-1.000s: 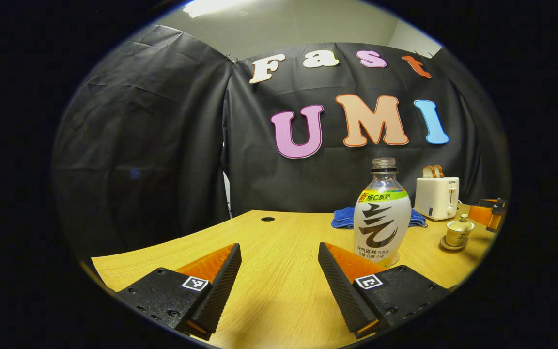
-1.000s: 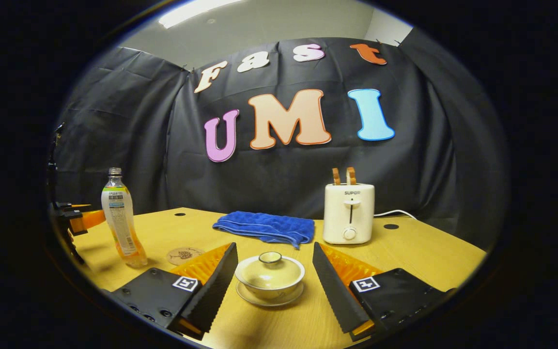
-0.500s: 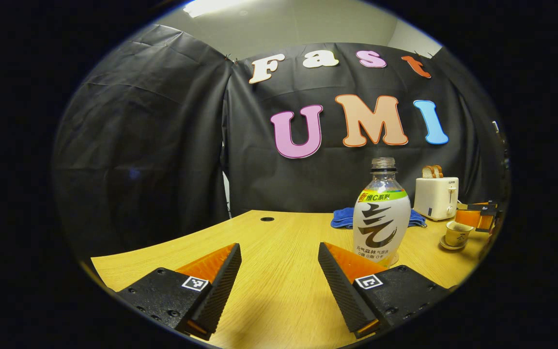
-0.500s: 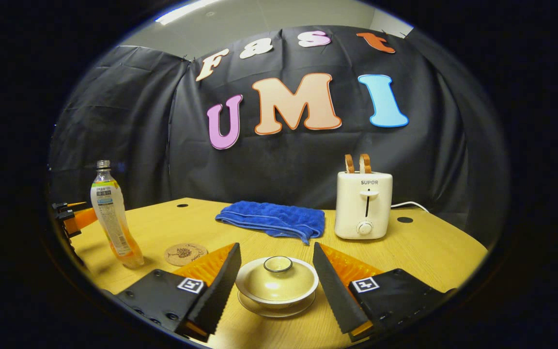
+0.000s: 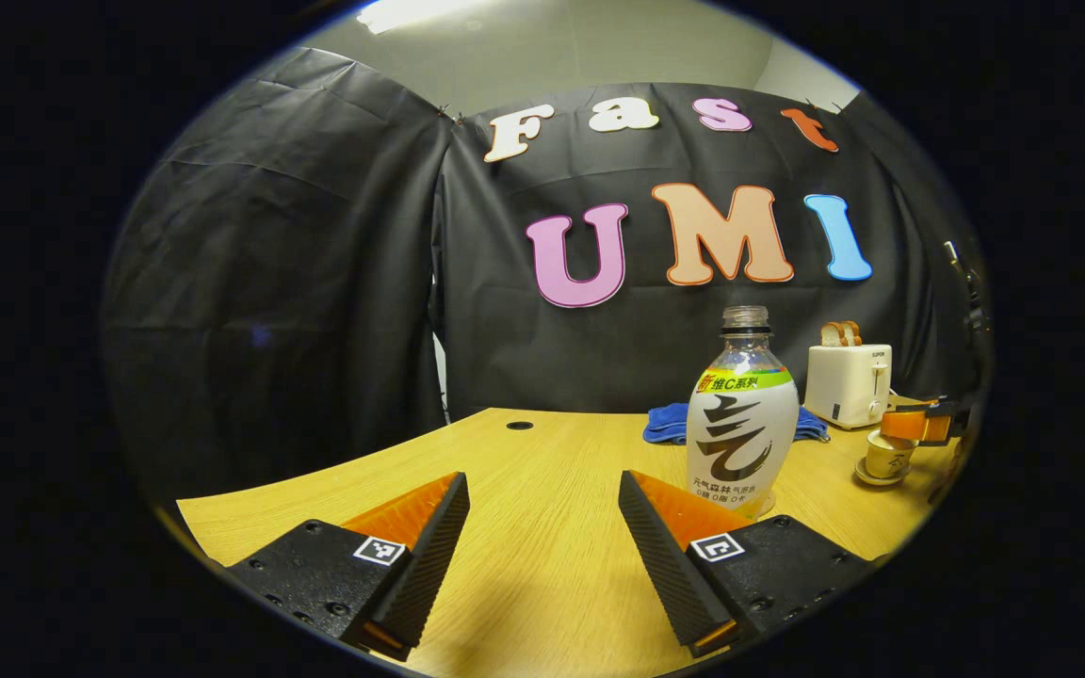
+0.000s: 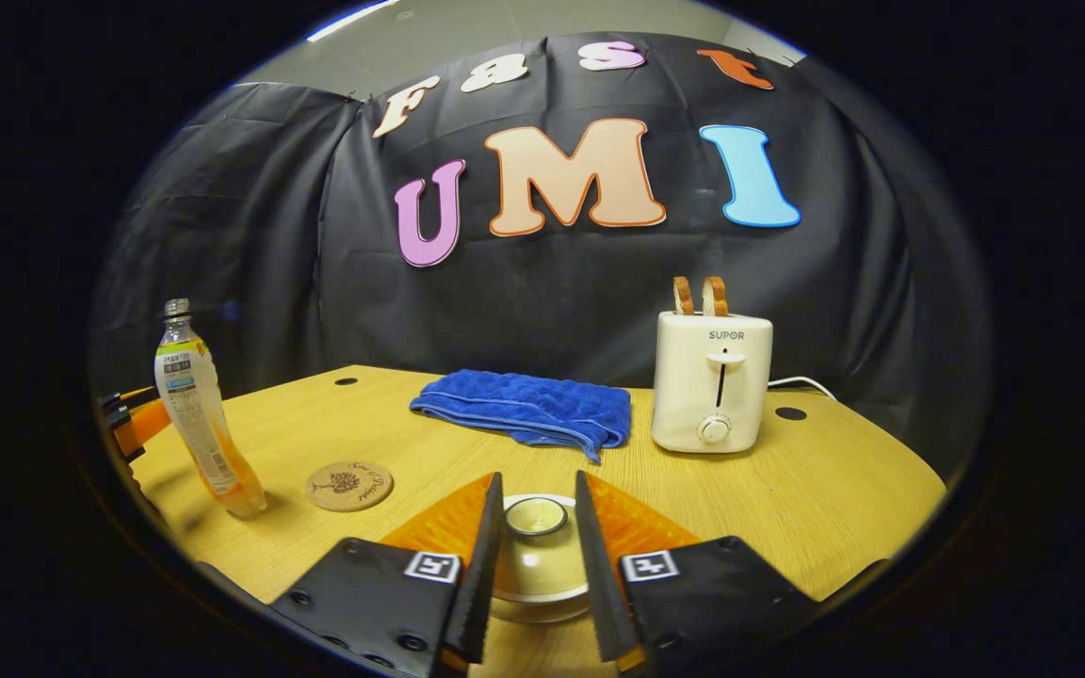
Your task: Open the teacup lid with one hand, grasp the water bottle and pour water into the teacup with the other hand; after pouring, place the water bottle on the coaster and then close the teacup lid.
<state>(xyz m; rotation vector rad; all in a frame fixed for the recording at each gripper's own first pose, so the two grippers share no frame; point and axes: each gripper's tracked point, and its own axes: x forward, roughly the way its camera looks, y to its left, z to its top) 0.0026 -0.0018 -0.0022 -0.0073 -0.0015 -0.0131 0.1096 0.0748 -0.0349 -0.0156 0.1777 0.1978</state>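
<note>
In the right gripper view my right gripper [image 6: 537, 492] has its fingers pressed on either side of the small knob of the cream teacup lid [image 6: 538, 567], which sits on the teacup on its saucer. The uncapped water bottle [image 6: 199, 414] stands upright at the far left, with a round cork coaster [image 6: 348, 486] just right of it. In the left gripper view my left gripper [image 5: 542, 556] is open over the table, and the bottle [image 5: 742, 424] stands just beyond its right finger. Farther right is the teacup [image 5: 886, 459], with the right gripper [image 5: 919, 424] over it.
A folded blue towel [image 6: 528, 410] and a white toaster [image 6: 712, 381] holding two bread slices stand at the back of the wooden table [image 6: 834, 490]. The toaster's white cable trails right. The left gripper [image 6: 128, 424] pokes in behind the bottle.
My right gripper has moved forward over the teacup and its fingers have drawn in from wide apart onto the lid's knob. The left gripper and the bottle have stayed put.
</note>
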